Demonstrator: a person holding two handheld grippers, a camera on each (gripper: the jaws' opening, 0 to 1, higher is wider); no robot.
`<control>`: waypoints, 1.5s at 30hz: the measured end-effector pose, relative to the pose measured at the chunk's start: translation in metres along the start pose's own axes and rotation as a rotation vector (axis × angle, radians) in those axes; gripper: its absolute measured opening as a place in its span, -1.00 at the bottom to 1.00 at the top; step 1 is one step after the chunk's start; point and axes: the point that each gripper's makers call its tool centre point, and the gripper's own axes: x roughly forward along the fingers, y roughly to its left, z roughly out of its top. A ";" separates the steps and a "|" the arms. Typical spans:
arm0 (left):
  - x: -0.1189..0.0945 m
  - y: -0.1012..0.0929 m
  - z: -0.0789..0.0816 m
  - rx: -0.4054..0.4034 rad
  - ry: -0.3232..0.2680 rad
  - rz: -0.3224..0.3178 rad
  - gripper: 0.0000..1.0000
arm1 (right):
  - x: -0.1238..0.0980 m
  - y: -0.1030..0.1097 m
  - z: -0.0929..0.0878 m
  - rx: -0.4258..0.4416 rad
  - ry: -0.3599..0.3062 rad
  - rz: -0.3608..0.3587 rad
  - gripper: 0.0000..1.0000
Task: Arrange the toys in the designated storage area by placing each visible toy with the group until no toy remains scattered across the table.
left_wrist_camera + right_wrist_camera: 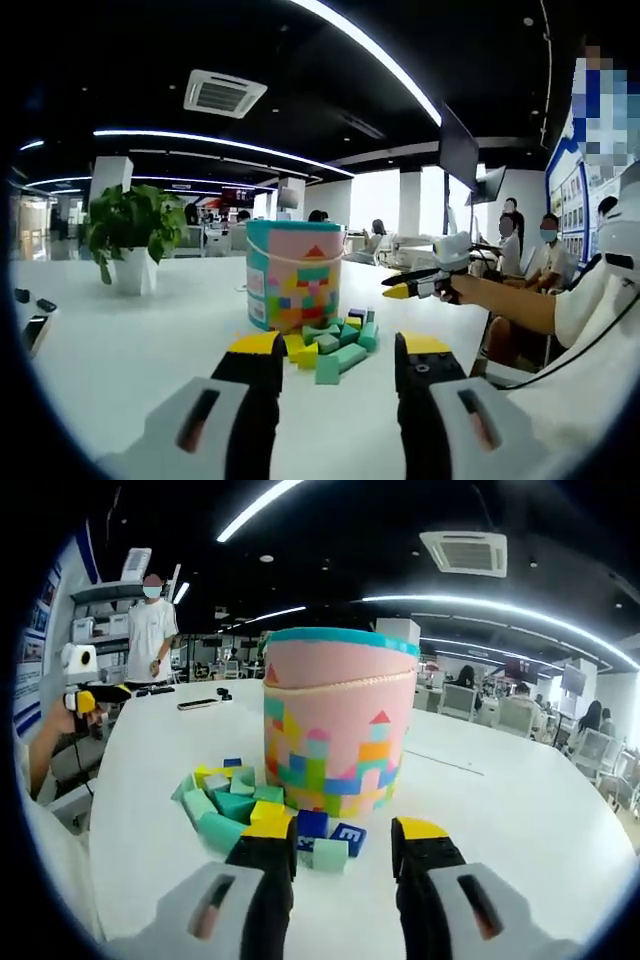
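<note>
We hold both tongs wide and empty; blocks sit gathered against the bucket mid-surface.

Colourful toy blocks lie heaped against the bucket.
</note>
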 end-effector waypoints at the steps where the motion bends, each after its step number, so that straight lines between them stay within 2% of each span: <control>1: 0.000 0.000 0.000 0.002 -0.002 0.000 -0.09 | 0.001 0.000 -0.001 -0.005 0.006 0.001 -0.24; 11: 0.001 0.003 -0.002 0.007 -0.004 0.010 -0.11 | 0.013 0.003 -0.013 0.002 0.048 0.000 -0.23; 17: 0.001 0.001 -0.001 0.020 -0.009 0.006 -0.11 | 0.014 0.005 -0.013 -0.008 0.049 0.006 -0.26; 26: 0.003 0.004 -0.017 0.011 0.075 0.028 -0.01 | 0.017 0.010 -0.020 -0.011 0.071 0.023 -0.32; 33: 0.002 0.005 -0.015 0.011 0.072 0.031 -0.02 | 0.022 0.012 -0.025 -0.012 0.089 0.031 -0.36; 45: 0.003 0.004 -0.021 0.025 0.099 0.031 -0.04 | 0.030 0.016 -0.037 -0.014 0.130 0.042 -0.44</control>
